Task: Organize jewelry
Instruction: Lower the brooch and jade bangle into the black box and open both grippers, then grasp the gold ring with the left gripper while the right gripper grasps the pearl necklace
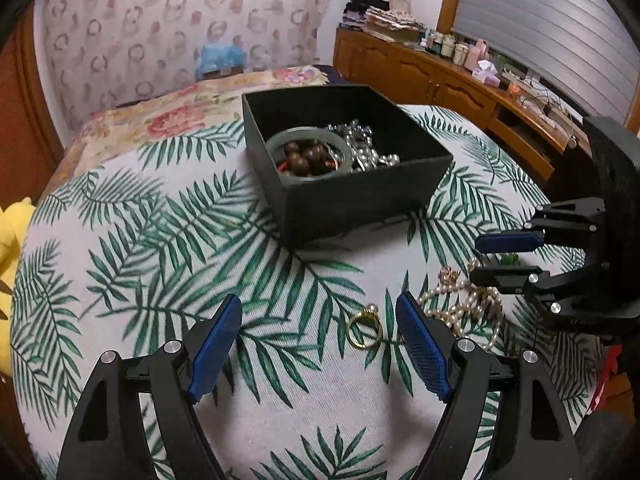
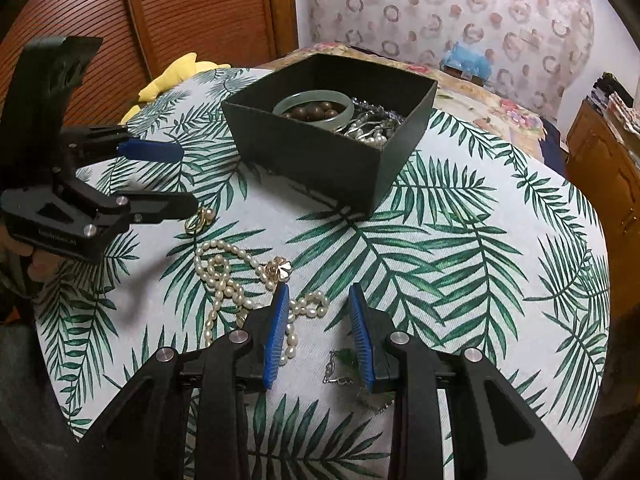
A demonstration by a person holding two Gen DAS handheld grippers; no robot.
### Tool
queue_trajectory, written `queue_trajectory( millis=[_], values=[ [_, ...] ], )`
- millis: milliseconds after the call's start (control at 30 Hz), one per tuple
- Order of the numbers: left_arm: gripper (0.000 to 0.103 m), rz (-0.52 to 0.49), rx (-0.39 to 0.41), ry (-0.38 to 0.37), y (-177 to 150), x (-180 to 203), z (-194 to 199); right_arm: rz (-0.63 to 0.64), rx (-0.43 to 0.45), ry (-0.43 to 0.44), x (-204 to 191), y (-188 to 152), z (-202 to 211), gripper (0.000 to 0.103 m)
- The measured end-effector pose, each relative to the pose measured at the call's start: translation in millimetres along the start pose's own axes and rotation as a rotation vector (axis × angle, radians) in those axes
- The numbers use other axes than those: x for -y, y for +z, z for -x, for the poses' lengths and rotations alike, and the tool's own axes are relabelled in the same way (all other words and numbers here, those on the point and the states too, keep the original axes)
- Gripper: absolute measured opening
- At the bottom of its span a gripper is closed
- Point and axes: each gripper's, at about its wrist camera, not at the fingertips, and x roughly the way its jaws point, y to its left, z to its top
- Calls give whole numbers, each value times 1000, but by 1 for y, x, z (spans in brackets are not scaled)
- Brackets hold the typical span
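Left claw [image 1: 318,316] gapes wide just short of the gold ring [image 1: 363,330]; right claw [image 2: 319,294] hangs open over the pearl necklace [image 2: 224,280], strung near-to-far on the desk [image 2: 480,280].

Your black box [image 1: 360,196] sits on a white tablecloth [image 1: 160,240] printed with green palm fronds. Inside the box you have a pale green bangle [image 2: 316,98], dark brown beads [image 1: 306,156] and silvery chains [image 1: 368,148]. In front of the box lie a cream pearl necklace [image 2: 224,276] with a gold flower clasp [image 2: 279,270] and a gold ring [image 1: 363,330]. Both your grippers are black with blue pads [image 1: 214,346]. Behind the box, the wall [image 1: 180,12] shows pinkish ring motifs.
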Motion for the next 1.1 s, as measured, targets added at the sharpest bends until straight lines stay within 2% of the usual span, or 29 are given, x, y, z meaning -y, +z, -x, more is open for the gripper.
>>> queue_trajectory(
  millis=[233, 333, 700, 767, 900, 967, 1000, 1100],
  values=[
    [76, -5, -19, -9, -7, 7, -4, 1, -7, -12, -3, -3, 1, 32],
    [76, -18, -24, -3, -9, 12, -7, 4, 2, -64, 0, -3, 2, 5],
    [75, -53, -9, 15, -9, 19, -7, -54, 79, -73, 20, 0, 24, 5],
    [62, -60, -8, 18, -9, 20, -8, -55, 81, -78, 20, 1, 25, 5],
    [50, -63, 9, 26, -9, 19, -8, -54, 85, -77, 22, 3, 25, 5],
    [24, -66, 17, 48, -8, 18, -7, -53, 89, -79, 21, 5, 27, 5],
    [19, -62, 18, 45, -8, 17, -7, -54, 91, -79, 21, 5, 27, 5],
    [18, -39, 18, 22, -8, 11, -5, -54, 104, -83, 21, 8, 32, 5]
  ],
)
